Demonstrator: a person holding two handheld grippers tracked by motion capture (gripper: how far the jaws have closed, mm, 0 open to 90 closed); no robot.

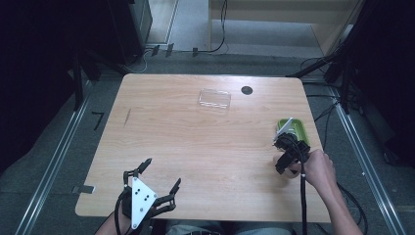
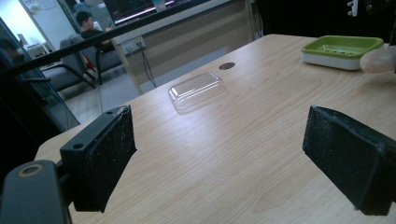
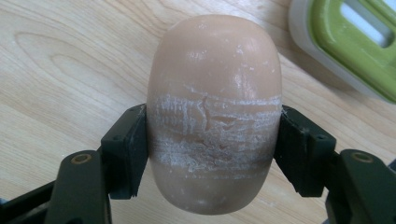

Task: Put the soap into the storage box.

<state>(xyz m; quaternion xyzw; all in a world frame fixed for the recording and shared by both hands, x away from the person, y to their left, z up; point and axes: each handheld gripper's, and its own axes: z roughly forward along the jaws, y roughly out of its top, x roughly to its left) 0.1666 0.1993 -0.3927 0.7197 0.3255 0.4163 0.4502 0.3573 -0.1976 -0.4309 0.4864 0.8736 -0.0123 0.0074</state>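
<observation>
The left gripper sits at the near edge of the surface, its jaws spread wide with nothing between them; in the left gripper view only bare wood lies in the gap. Straight ahead of those jaws, well apart from them, a clear plastic lid lies flat, and a small dark hole shows in the wood beyond it.

The right gripper, held in the person's right hand, has its jaws closed tight on a bar of soap, a pale, rounded bar. The pads press on its two sides across a scuffed, whitish band, and the bar sticks out past the jaw tips, lifted slightly above the wood.

Just beyond the soap, near the far side of those jaws, stands a green soap dish with a white base.
</observation>
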